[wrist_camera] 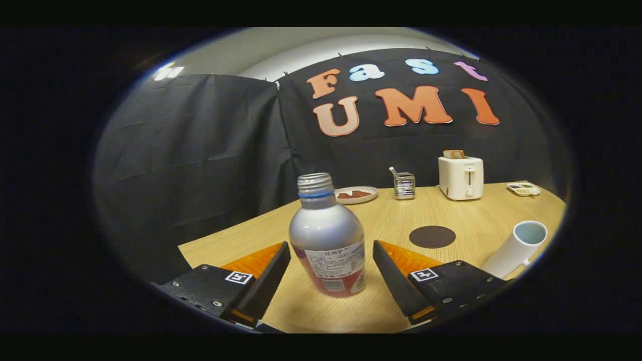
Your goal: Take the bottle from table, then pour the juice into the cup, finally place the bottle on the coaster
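Gripper [331, 248]: spread wide, fingers flanking bottle [327, 238], neither touching; bottle upright on table [451, 213], uncapped; advise centring on the body below the shoulder, closing evenly to avoid tipping

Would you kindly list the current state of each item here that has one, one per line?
bottle: upright on the table, cap off, between the claw fingers, not gripped.
claw: open, fingers either side of the bottle.
cup: upright, inside looks empty.
coaster: flat, nothing on it.
toaster: bread sticking up from the slot.
plate: holds some food.
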Available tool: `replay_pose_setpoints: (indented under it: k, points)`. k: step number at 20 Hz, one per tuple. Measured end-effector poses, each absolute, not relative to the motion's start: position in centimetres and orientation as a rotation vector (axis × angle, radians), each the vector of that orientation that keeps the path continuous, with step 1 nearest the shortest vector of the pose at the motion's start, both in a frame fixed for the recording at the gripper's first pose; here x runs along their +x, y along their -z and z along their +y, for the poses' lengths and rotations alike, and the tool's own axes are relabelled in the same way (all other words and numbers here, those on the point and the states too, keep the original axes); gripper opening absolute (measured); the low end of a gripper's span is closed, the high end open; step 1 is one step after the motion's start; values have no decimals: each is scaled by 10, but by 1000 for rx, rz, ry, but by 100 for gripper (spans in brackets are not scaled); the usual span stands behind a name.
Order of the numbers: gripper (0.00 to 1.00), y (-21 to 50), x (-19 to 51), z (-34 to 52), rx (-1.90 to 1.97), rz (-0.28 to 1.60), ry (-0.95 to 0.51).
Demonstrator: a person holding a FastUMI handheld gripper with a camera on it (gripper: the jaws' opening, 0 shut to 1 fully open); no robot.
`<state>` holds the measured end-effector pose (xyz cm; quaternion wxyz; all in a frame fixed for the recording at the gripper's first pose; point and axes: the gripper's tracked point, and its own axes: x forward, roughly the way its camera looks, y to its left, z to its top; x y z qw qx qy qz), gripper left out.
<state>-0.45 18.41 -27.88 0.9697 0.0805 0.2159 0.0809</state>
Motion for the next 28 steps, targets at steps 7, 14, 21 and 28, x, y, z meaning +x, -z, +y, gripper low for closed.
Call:
replay_pose_setpoints:
  k: [7,14,21,28]
  points:
    - [86,298,-8,182,290,514,-110]
    - [80,277,-8,165,499,471,-67]
    - [80,267,-10,135,794,444,21]
    - [80,264,-14,119,1072,440,26]
